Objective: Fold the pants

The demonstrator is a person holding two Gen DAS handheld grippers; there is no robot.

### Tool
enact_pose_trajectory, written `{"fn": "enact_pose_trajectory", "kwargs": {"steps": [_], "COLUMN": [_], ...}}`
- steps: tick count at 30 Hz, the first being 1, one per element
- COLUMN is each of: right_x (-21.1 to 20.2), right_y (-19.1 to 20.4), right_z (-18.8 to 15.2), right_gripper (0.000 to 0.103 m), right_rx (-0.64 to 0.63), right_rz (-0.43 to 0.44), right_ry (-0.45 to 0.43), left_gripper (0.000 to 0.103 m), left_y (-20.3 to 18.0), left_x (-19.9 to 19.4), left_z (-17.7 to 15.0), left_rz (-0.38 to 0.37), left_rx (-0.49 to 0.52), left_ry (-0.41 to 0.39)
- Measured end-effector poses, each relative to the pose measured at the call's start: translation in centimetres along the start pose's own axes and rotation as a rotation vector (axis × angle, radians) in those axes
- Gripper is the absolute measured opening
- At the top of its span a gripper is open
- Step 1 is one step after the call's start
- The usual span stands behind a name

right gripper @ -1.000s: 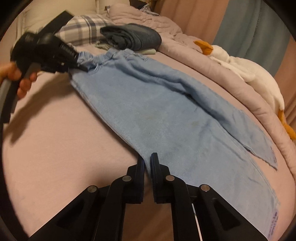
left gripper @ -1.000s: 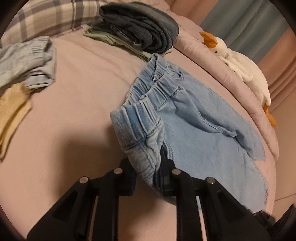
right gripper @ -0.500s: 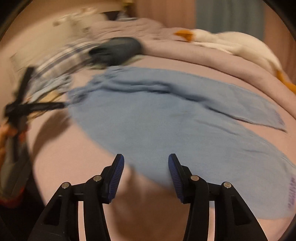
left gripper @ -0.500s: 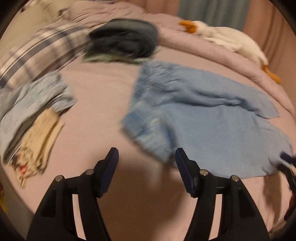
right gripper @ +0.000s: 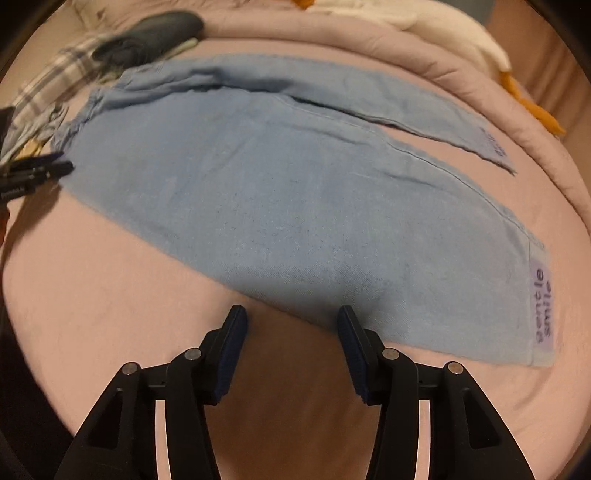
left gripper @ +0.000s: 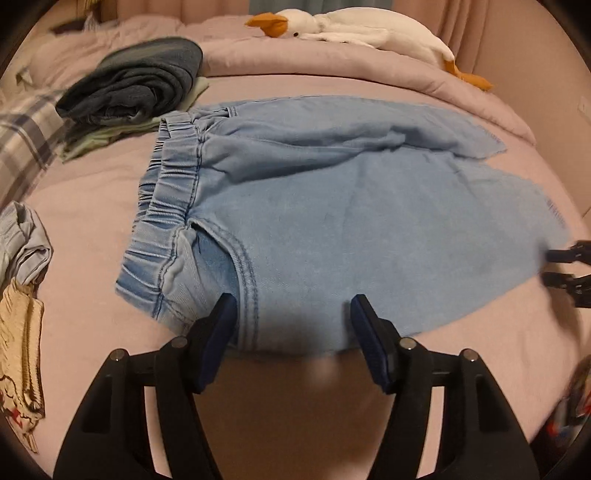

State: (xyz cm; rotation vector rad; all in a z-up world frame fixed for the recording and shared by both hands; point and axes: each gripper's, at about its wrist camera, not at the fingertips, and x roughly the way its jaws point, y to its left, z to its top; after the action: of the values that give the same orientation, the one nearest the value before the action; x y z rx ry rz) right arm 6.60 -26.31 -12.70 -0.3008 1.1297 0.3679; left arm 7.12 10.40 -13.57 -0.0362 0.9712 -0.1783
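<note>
One pair of light blue pants (left gripper: 332, 206) lies flat on the pink bed (left gripper: 92, 206). Two grippers, the left gripper (left gripper: 291, 314) and right gripper (right gripper: 291, 325), have just let go; their fingers are apart, holding nothing. One toy goose (left gripper: 354, 29) rests behind.

A pale lilac label (right gripper: 542, 308) at the hem of the light-blue pants (right gripper: 295, 206) reads "gentle smile" — the far leg's label stays too blurred to read.
</note>
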Motion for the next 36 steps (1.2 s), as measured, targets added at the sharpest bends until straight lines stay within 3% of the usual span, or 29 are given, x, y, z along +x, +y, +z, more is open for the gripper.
{"fn": "enact_pose_trajectory", "kwargs": {"steps": [1,3,5,8,11,13,17,21,23,25,27,28,29,30,33,36], "right_x": [-0.3,-1.3,-1.6,-0.6,2.5,4.9,9.6,13.4,14.6,14.9,15.0,14.8,14.3,13.9,13.4,12.2], "right_y": [-0.1,-0.5,-0.4,0.1,0.0,-0.1,-0.9,-1.8,-2.5,-3.5,-4.2,-4.0,-3.3,-2.6,-0.5,0.6], "right_z": [1.0,3.6,7.8,13.1,19.8,24.0,30.6,32.1,32.3,32.5,32.4,32.2,31.7,31.4,30.2,29.8], "right_gripper": [0.050,0.051,0.059,0.064,0.064,0.064,0.064,0.064,0.064,0.065,0.063,0.052,0.043,0.023,0.014,0.010], "right_rx": [-0.010,-0.033,-0.066,-0.137,-0.183,-0.240,-0.294,-0.361,-0.370,-0.336,-0.298,-0.304,-0.332,-0.365,-0.462,-0.467], "right_rz": [0.015,0.062,0.092,0.096,0.054,0.018,-0.012,-0.029,0.022,0.075,0.113,0.114,0.114,0.106,-0.016,-0.128], "right_ry": [-0.017,-0.104,-0.206,-0.298,-0.288,-0.271,-0.193,-0.064,-0.041,-0.021,-0.007,-0.009,-0.019,-0.028,-0.034,-0.076], "left_gripper": [0.064,0.077,0.088,0.089,0.087,0.084,0.077,0.077,0.076,0.068,0.047,0.038,0.023,0.017,0.016,0.016], "left_y": [0.5,1.0,1.6,2.5,4.0,5.0,5.4,6.0,6.6,7.2,7.7,7.8,7.8,7.8,8.2,6.7], "left_x": [-0.4,-1.1,-1.0,1.0,5.1,8.2,12.0,14.3,15.1,15.3,14.9,14.6,14.1,13.7,13.0,11.7], "left_z": [1.1,3.6,6.7,11.6,16.0,18.6,20.6,21.1,21.5,22.1,22.2,22.1,21.9,21.8,21.6,21.8], "left_rz": [-0.032,-0.062,-0.005,0.069,0.094,0.161,0.183,0.133,0.102,0.066,0.043,0.024,0.017,0.049,0.068,0.175], "left_rx": [-0.031,-0.064,-0.067,-0.032,0.041,0.116,0.253,0.331,0.331,0.314,0.299,0.296,0.308,0.330,0.290,0.305], "left_ry": [-0.015,-0.066,-0.125,-0.152,-0.064,0.011,0.105,0.188,0.216,0.225,0.223,0.224,0.217,0.199,0.185,0.115]}}
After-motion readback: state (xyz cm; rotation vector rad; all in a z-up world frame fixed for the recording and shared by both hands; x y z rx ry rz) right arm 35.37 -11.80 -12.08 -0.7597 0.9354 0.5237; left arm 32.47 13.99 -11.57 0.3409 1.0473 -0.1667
